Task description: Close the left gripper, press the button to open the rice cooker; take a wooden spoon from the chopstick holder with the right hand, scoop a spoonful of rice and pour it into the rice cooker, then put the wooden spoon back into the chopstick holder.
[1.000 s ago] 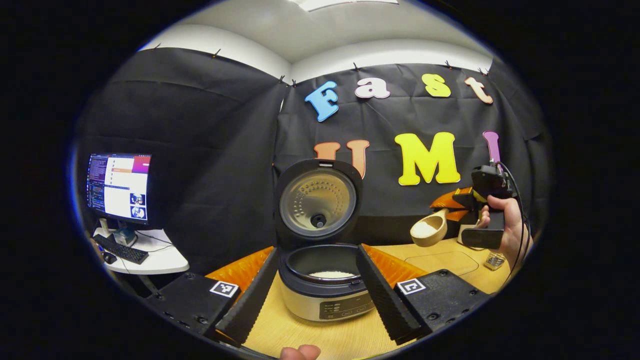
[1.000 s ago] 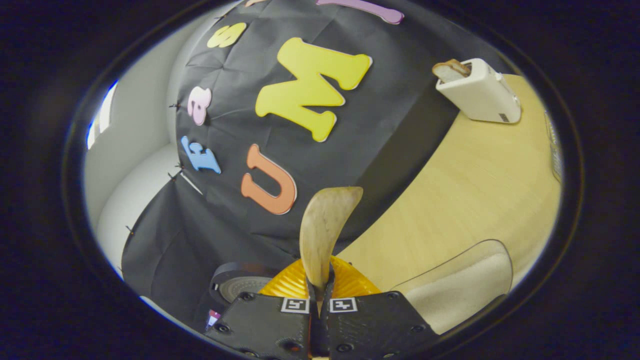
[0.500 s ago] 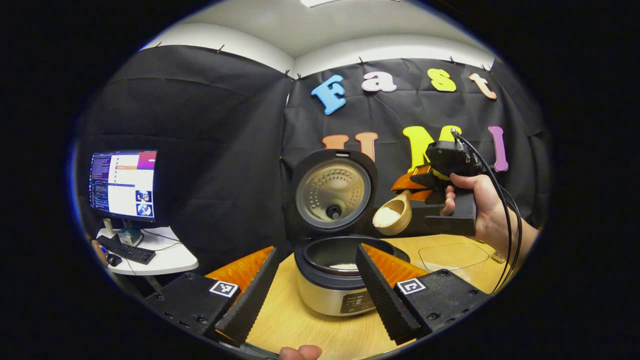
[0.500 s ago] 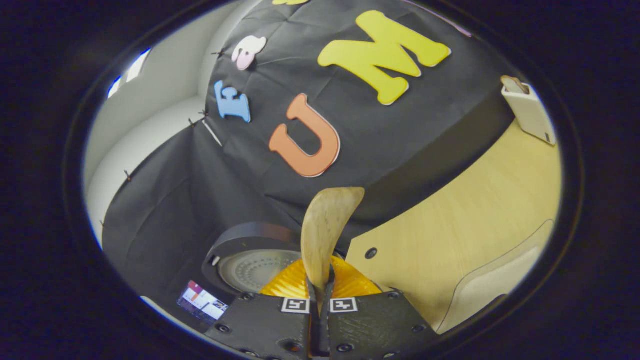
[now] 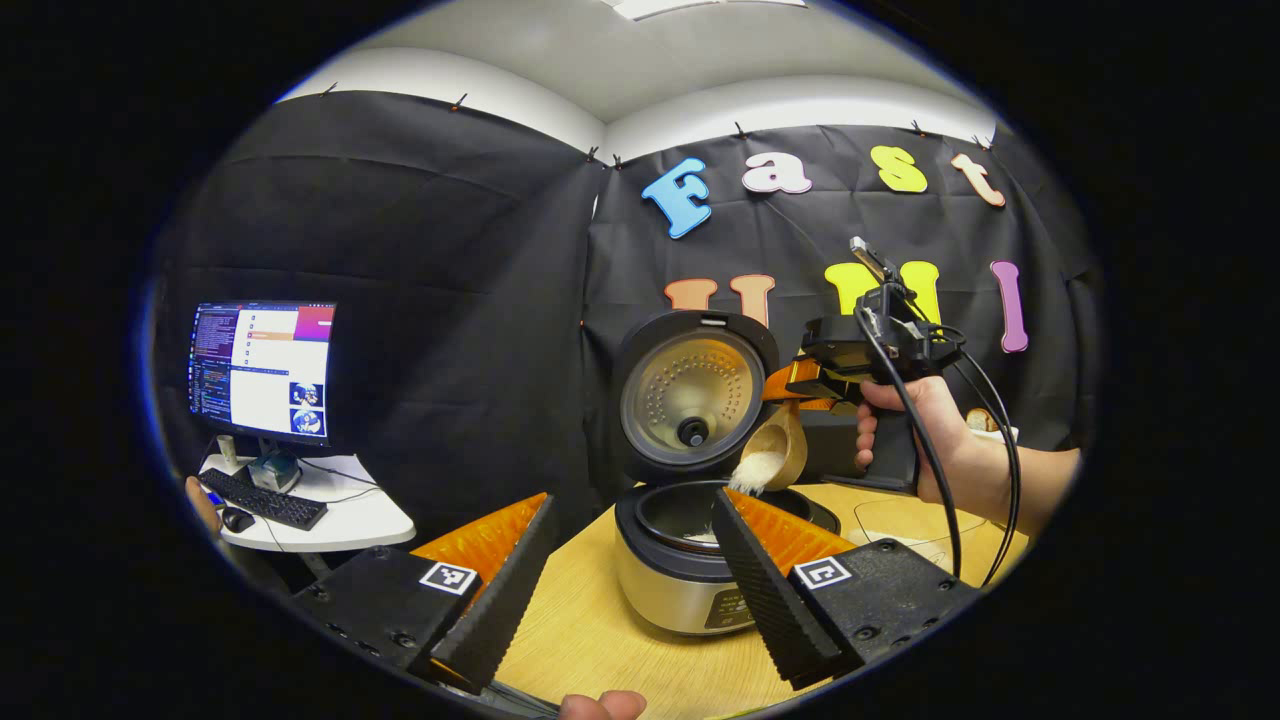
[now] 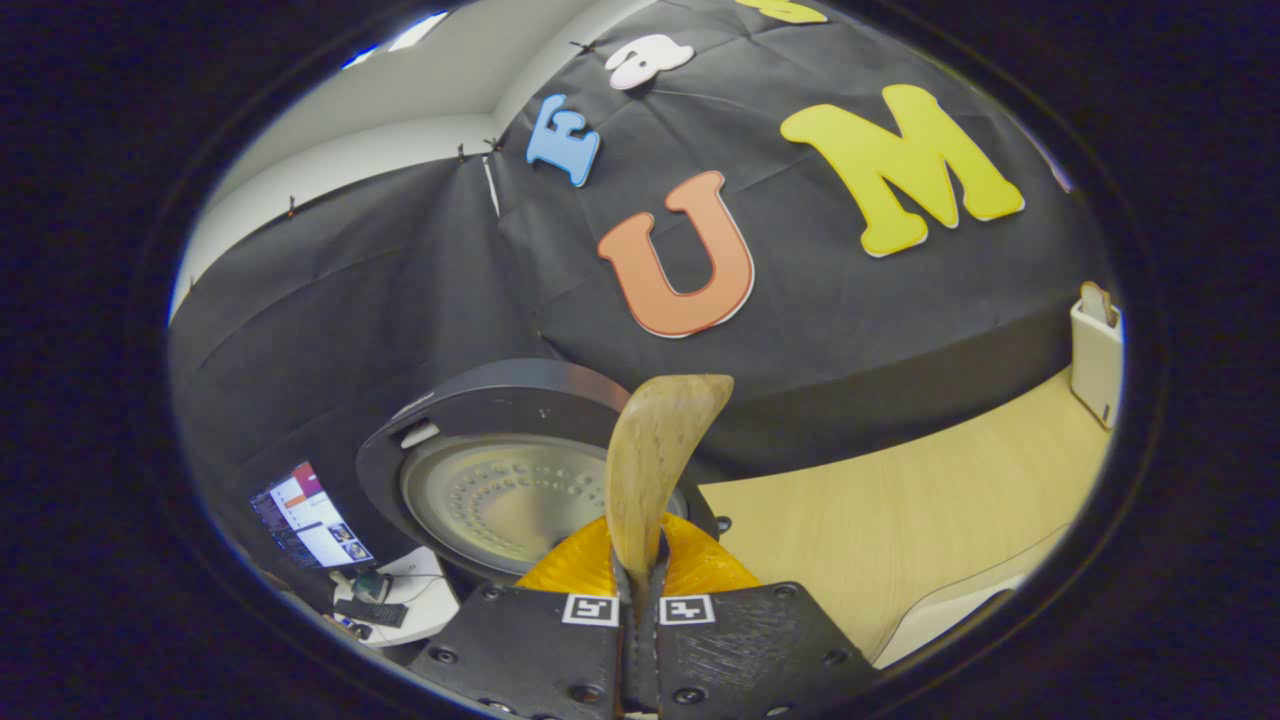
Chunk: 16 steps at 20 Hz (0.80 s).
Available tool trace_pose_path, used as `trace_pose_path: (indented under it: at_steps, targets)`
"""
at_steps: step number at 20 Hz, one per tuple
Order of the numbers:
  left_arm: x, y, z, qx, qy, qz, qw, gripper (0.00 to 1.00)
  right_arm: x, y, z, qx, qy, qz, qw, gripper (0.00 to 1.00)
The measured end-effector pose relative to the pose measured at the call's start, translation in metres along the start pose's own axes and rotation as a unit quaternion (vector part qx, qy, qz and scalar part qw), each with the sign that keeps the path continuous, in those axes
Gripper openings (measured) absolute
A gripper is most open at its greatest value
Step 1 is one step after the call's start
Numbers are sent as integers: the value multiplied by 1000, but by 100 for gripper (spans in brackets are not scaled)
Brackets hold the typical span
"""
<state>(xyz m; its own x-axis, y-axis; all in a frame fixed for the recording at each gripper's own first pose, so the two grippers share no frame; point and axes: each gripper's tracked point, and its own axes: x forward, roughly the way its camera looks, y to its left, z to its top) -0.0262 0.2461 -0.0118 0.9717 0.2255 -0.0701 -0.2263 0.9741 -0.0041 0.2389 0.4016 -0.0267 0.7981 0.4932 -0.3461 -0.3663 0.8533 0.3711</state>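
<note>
The right gripper point(image 6: 640, 590), clamped on the wooden spoon point(image 5: 775, 452), tips its bowl just above the open rice cooker point(image 5: 690, 560) so rice point(image 5: 752, 470) spills into the pot, while the left gripper point(image 5: 625, 590) waits spread wide before the cooker.
</note>
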Motion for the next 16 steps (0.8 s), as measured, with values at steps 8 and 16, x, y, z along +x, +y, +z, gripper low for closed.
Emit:
trace_pose_path:
  at_steps: [8,16]
  targets:
    - [-3,0,8,-5,-13,1,1000,99,-12,17,20,-153,-64,-14,986,0]
    - [-7,-3,15,-6,-20,3,1000,99,-26,49,34,-305,-123,-13,944,0]
